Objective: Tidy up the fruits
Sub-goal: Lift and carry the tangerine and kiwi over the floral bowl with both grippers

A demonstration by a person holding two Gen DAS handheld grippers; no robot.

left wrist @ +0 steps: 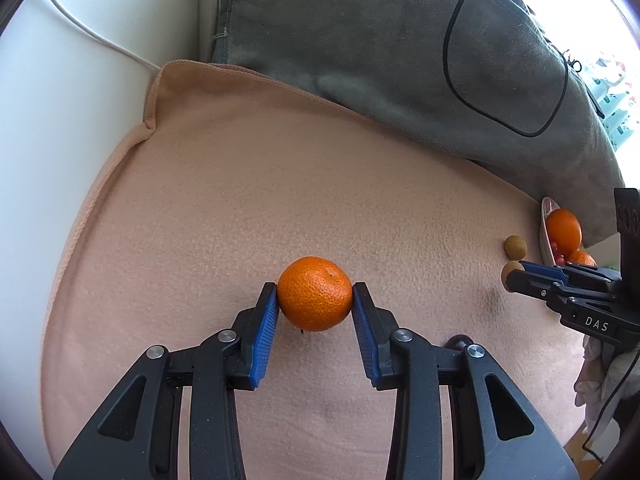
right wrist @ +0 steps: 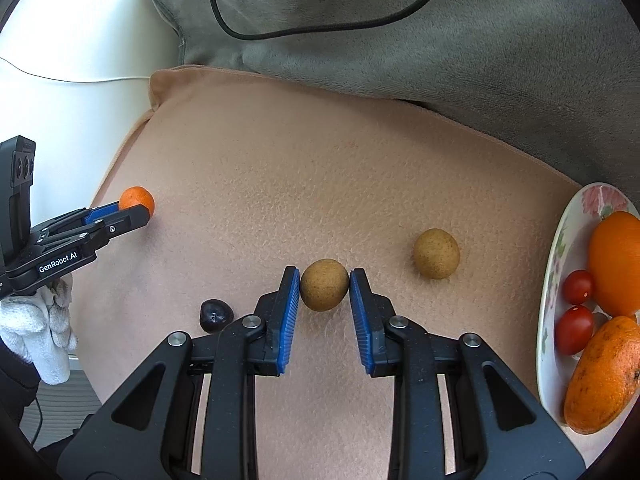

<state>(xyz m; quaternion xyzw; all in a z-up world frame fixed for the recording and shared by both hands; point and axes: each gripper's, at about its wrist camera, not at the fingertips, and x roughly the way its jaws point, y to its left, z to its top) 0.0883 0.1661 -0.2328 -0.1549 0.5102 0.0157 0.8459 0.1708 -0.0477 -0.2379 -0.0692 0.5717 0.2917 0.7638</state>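
A mandarin (left wrist: 315,294) rests on the peach cloth (left wrist: 240,200), and my left gripper (left wrist: 315,286) is shut on it, blue pads pressed against both sides. In the right wrist view that same gripper (right wrist: 142,210) and mandarin (right wrist: 137,200) appear at the far left. My right gripper (right wrist: 325,272) is shut on a small brown round fruit (right wrist: 324,285) that sits on the cloth. A second brown fruit (right wrist: 436,254) lies loose to its right. A flowered plate (right wrist: 554,248) at the right edge holds two oranges (right wrist: 618,264) and two cherry tomatoes (right wrist: 578,287).
A dark purple fruit (right wrist: 216,316) lies just left of my right gripper's left finger. A grey cushion (right wrist: 440,40) with a black cable (right wrist: 224,28) borders the cloth at the back. A white-gloved hand (right wrist: 40,320) holds the left gripper.
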